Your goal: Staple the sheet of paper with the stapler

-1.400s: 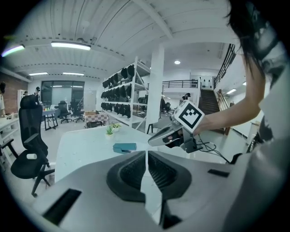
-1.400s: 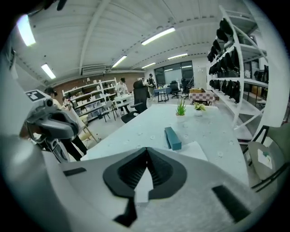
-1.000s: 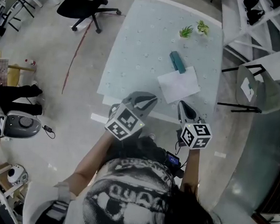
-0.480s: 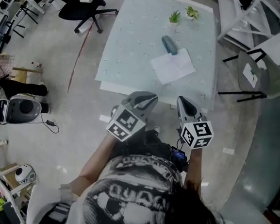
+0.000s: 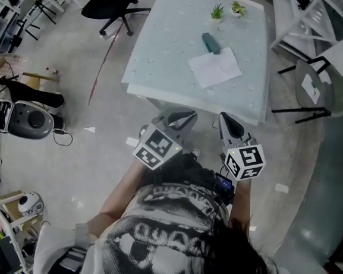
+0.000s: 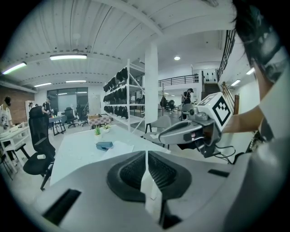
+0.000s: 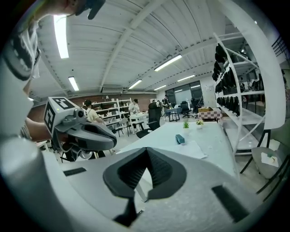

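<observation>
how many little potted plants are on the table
2. Both stand at the far end of the table: the left plant and the right plant beside it, beyond the stapler. None seems hidden.

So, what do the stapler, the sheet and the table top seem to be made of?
Stapler: probably plastic, teal and matte, but it is too small to be sure.
Sheet: thin white paper, lying flat.
Table: pale top with a slight sheen and small dots, perhaps frosted glass or laminate.

Open-plan office with swivel chairs (image 5: pixel 113 6) and storage racks (image 6: pixel 121 88).
</observation>
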`<control>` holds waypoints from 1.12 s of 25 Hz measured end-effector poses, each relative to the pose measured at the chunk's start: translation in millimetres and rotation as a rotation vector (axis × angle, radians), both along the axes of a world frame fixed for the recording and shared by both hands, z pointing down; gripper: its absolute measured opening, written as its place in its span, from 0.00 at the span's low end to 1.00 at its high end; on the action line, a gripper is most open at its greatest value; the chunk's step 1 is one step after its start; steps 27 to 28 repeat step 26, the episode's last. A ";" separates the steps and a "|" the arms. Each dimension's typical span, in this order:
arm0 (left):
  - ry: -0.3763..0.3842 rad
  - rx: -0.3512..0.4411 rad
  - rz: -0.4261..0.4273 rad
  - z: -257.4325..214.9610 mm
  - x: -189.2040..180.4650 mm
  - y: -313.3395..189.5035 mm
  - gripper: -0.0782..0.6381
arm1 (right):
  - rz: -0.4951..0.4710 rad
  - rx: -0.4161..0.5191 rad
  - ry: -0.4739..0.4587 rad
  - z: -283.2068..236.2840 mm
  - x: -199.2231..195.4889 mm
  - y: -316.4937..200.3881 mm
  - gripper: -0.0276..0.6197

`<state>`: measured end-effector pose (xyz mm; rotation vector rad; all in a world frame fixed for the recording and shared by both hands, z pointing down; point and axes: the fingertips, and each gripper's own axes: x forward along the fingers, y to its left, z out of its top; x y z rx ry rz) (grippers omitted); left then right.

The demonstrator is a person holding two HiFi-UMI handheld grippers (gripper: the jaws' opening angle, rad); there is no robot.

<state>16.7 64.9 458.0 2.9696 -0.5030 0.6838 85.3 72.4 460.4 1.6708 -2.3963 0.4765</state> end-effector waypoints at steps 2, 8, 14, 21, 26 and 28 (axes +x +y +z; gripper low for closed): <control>-0.001 0.007 -0.001 -0.9 -1.5 6.1 0.12 | -0.007 0.002 0.003 -0.3 -2.3 5.0 0.03; 0.002 0.020 0.000 -5.3 -2.6 18.9 0.12 | -0.019 0.007 0.015 -1.7 -3.8 15.5 0.03; -0.001 0.028 0.009 -5.6 0.8 30.3 0.12 | -0.022 0.015 0.018 -3.5 -0.3 24.3 0.03; -0.012 0.027 0.016 -3.0 5.1 37.0 0.12 | -0.011 0.019 0.014 -4.5 9.4 31.1 0.03; -0.019 0.028 0.024 -1.0 13.8 40.1 0.12 | -0.006 0.019 0.009 -3.3 19.1 33.7 0.03; -0.019 0.028 0.024 -1.0 13.8 40.1 0.12 | -0.006 0.019 0.009 -3.3 19.1 33.7 0.03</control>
